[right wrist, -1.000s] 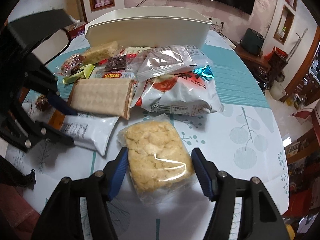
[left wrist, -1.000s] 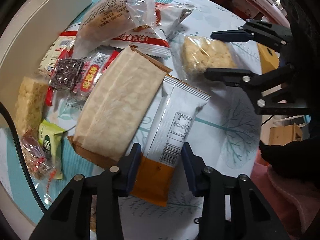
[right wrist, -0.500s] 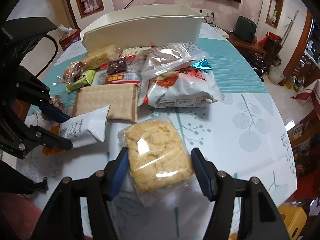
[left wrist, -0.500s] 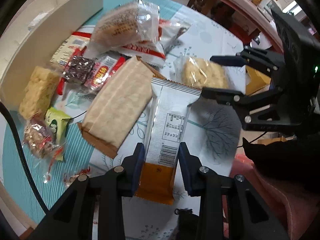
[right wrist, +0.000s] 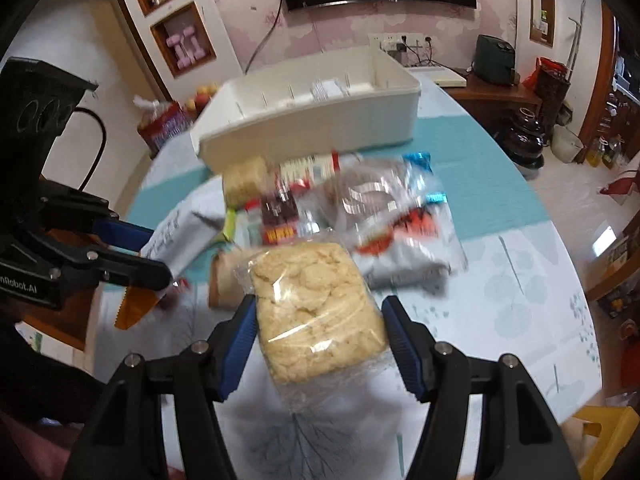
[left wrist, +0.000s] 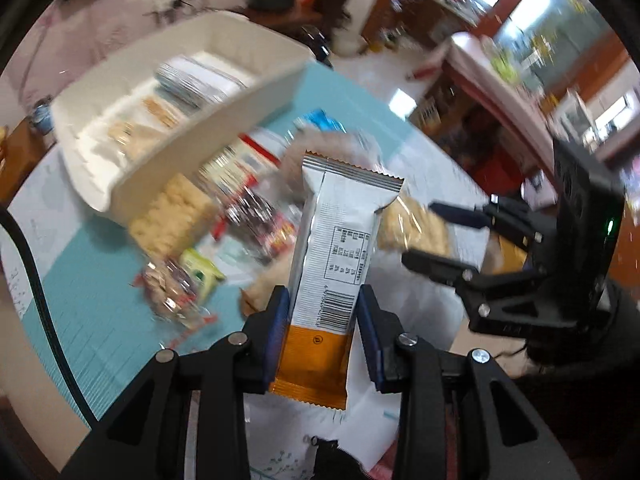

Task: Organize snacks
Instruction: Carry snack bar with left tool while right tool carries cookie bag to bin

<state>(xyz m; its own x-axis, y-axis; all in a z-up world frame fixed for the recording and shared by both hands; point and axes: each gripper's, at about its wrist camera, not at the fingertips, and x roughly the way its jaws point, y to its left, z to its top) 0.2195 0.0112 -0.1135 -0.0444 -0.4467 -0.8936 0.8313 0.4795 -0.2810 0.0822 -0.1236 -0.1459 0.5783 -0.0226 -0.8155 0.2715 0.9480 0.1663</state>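
Observation:
My left gripper (left wrist: 322, 316) is shut on a white and orange snack bar (left wrist: 336, 264) and holds it above the table. It also shows in the right wrist view (right wrist: 172, 236). My right gripper (right wrist: 318, 326) is shut on a clear-wrapped yellow rice cake (right wrist: 316, 312), lifted off the table; that cake shows in the left wrist view (left wrist: 416, 228) between the right gripper's fingers (left wrist: 440, 268). The cream divided box (left wrist: 168, 156) stands beyond the snack pile and holds several packets. It also shows in the right wrist view (right wrist: 320, 128).
A pile of snacks lies on the round table between me and the box: a rice cake (left wrist: 172, 220), a dark candy packet (left wrist: 252, 208), a green packet (left wrist: 200, 272), a large red and white bag (right wrist: 404, 240). A yellow stool (right wrist: 604, 436) stands at the right.
Both grippers have risen off the table with their snacks. The left one has tilted up toward the box, whose inside now shows. The right one has lifted the rice cake.

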